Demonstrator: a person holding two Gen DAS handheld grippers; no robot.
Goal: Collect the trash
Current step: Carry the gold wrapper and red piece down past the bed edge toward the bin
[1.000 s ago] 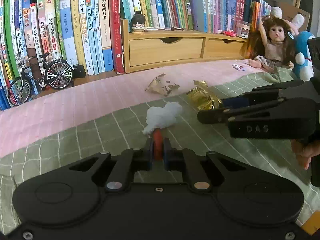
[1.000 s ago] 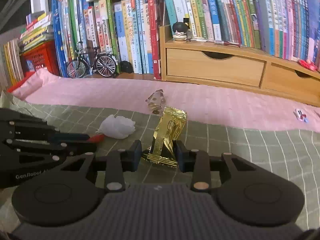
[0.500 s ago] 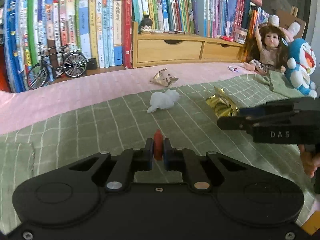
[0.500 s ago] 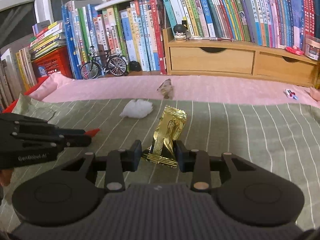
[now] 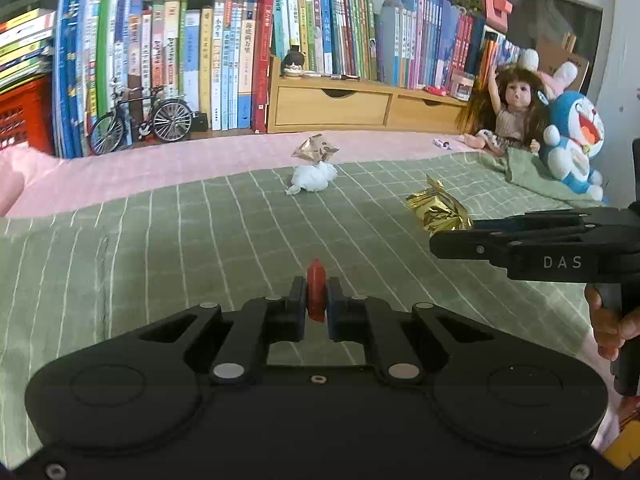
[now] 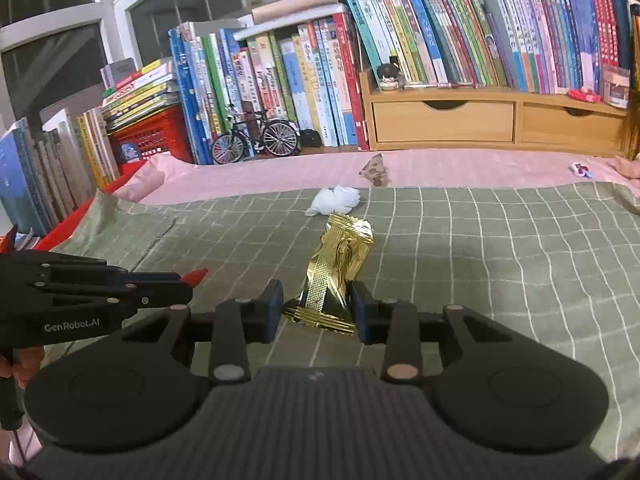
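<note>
My right gripper (image 6: pixel 316 306) clamps a crinkled gold foil wrapper (image 6: pixel 338 268); my left gripper (image 5: pixel 316 300) pinches a thin red scrap (image 5: pixel 316 292); beyond the wrapper lies a crumpled white tissue (image 6: pixel 334 200).

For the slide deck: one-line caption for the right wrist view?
Right gripper clamps a gold foil wrapper above the green checked blanket; white tissue and brown wrapper lie ahead.

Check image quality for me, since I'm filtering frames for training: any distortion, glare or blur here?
Left wrist view: fisheye bends the books outward; gold wrapper glints; red scrap is sharp. Right wrist view: window frame curves strongly; tissue is bright but not blown out; no motion blur in either.
</note>
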